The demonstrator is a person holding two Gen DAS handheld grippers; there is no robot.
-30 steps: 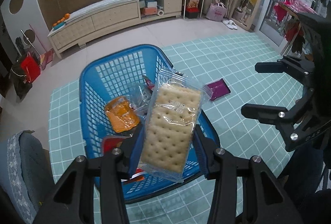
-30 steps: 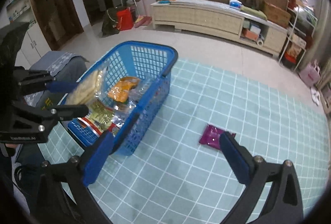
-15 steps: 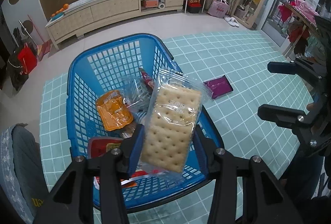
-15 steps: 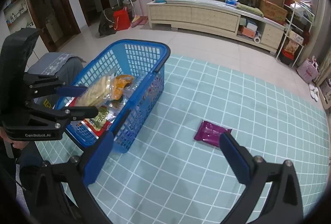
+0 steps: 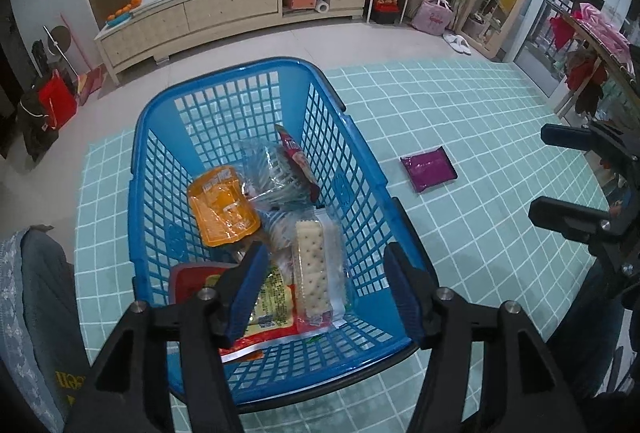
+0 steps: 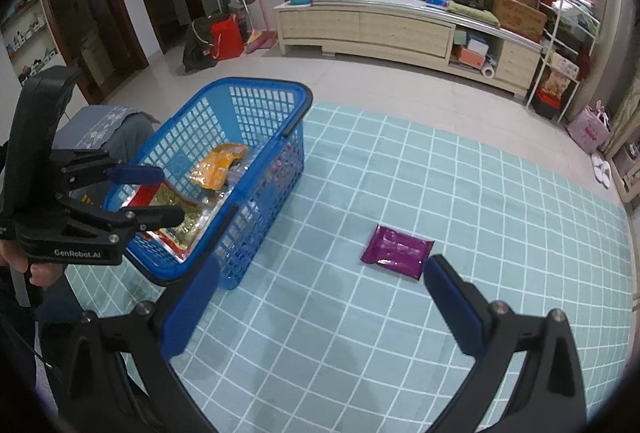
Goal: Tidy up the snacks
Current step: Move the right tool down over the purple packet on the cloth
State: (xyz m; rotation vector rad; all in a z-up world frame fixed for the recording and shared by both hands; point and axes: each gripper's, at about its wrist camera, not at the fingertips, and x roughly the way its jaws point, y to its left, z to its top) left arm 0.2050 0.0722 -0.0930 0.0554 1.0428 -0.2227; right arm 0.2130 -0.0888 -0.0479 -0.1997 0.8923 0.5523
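Observation:
A blue plastic basket (image 5: 352,169) stands on the green checked mat and also shows in the right wrist view (image 6: 280,137). It holds several snack packs, among them a cracker pack (image 5: 316,269) and an orange pouch (image 5: 220,205). My left gripper (image 5: 324,285) is open and empty above the basket's near end; it also shows in the right wrist view (image 6: 160,193). A purple snack packet (image 6: 396,251) lies on the mat to the right of the basket, also in the left wrist view (image 5: 428,169). My right gripper (image 6: 320,297) is open and empty, low over the mat just short of the packet.
A long cream cabinet (image 6: 400,29) runs along the far wall. A white shelf rack (image 6: 568,33) stands at its right end. A grey cushioned seat (image 5: 36,297) sits left of the basket. Bags (image 6: 216,41) lie near the doorway.
My left gripper has opened and let go of the cracker pack, which now lies in the basket. The right gripper has moved closer to the purple packet.

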